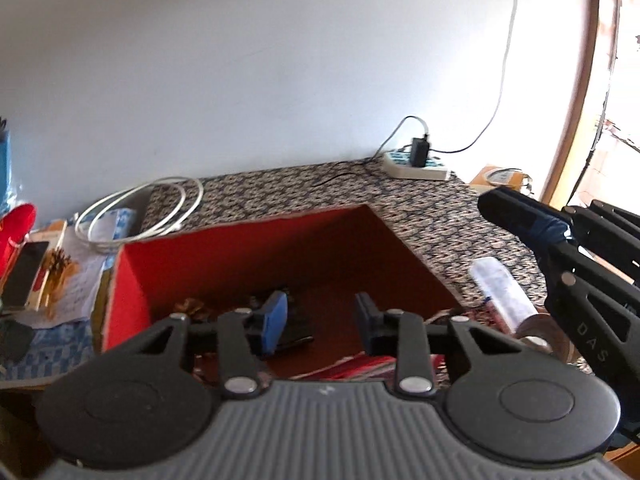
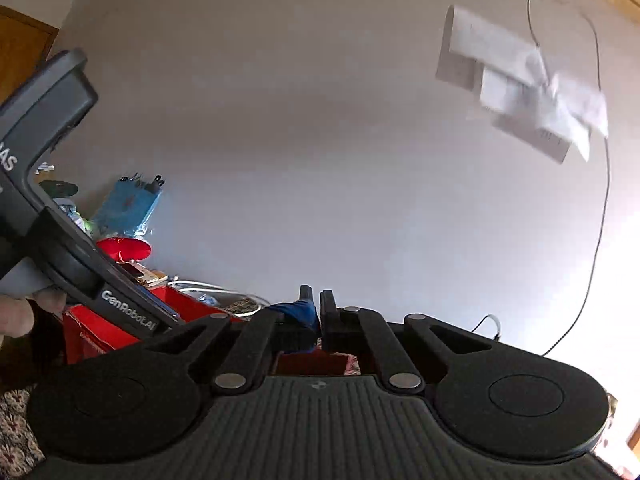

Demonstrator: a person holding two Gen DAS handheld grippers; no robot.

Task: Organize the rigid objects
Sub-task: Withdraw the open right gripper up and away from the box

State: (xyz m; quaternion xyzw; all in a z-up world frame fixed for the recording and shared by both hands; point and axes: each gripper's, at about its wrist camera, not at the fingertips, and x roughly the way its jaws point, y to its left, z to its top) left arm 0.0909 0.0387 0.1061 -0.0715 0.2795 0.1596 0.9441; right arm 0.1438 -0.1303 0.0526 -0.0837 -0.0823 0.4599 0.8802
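Note:
A red open box (image 1: 224,264) sits on the patterned table; its red wall also shows in the right wrist view (image 2: 100,332). Dark objects (image 1: 296,332) and a brownish thing lie on its floor. My left gripper (image 1: 320,320) is open and empty, hanging over the box's near part. My right gripper (image 2: 316,308) is shut with nothing visible between its jaws; it shows at the right of the left wrist view (image 1: 520,216), raised above the table. A white tube (image 1: 500,288) and a tape roll (image 1: 540,334) lie on the table right of the box.
A white power strip (image 1: 416,164) with a black charger stands at the table's back. A coiled white cable (image 1: 140,212), a phone (image 1: 24,272), papers and a red thing (image 1: 16,224) lie left of the box. The white wall is behind.

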